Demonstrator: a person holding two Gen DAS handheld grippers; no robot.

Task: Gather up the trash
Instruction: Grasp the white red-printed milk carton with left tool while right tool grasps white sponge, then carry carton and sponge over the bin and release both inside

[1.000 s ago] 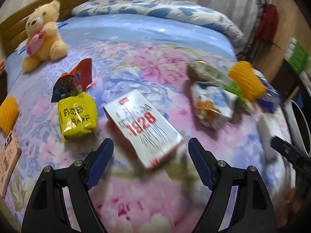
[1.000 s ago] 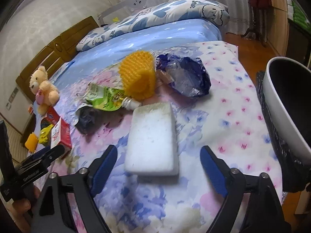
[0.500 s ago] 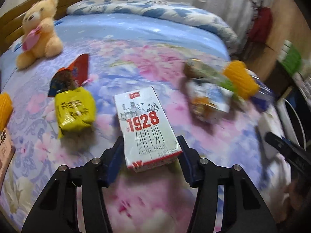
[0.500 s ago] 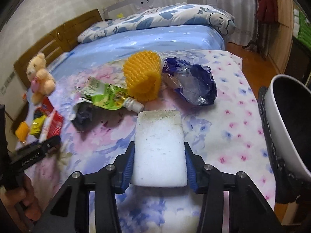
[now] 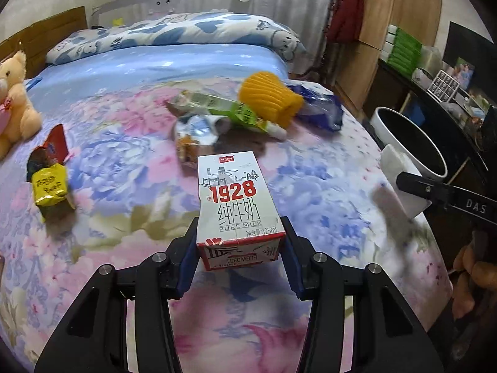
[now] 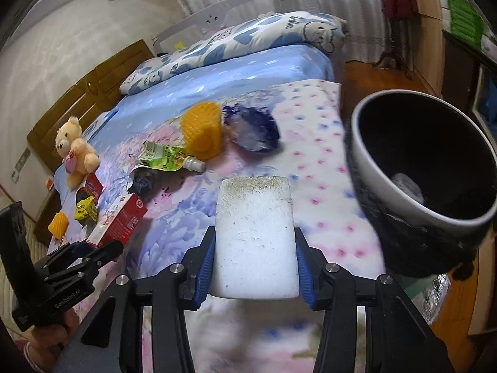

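On our left, the left gripper is closing, its blue pads already tight against both sides of the milk carton, lifted clear of the floral bedspread. To the right, our right gripper clamps the white foam block the same way, held above the bed. Farther right stands the bin, lined black, just beside the mattress edge. We judge both pickups done and the carry under way; next we need to bring each piece over the rim before releasing.
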